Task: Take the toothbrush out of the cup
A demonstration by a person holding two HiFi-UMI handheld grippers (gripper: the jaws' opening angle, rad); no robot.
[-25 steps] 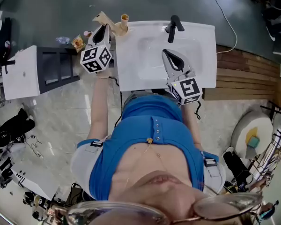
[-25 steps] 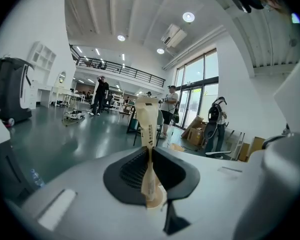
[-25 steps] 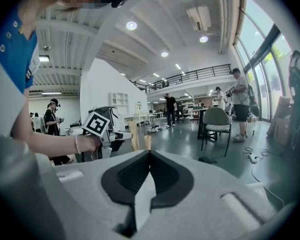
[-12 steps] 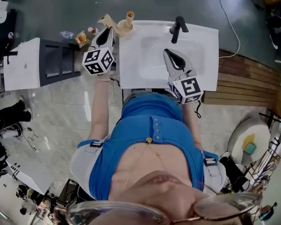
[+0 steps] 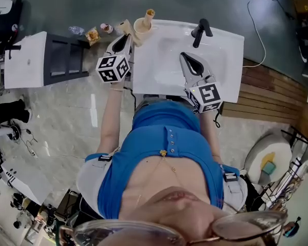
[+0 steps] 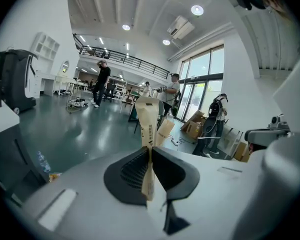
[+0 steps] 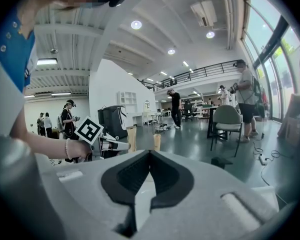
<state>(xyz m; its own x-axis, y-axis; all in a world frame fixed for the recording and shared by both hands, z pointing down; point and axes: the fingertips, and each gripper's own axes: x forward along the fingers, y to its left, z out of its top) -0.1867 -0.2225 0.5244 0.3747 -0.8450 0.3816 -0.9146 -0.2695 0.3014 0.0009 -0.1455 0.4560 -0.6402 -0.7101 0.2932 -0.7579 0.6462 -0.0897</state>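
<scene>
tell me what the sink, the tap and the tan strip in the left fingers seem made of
Sink: glossy white, likely ceramic; smooth moulded basin with a soft sheen.
Tap: matt black, probably coated metal, too small to confirm.
Tan strip: unbleached paper or thin card; matt, flat, with dark print.

No text is legible. The dark print on the packet, pinched between the just-closing jaws of the left gripper, is too blurred.

Left gripper jaws, just closing further, clamped on upright tan paper packet
</scene>
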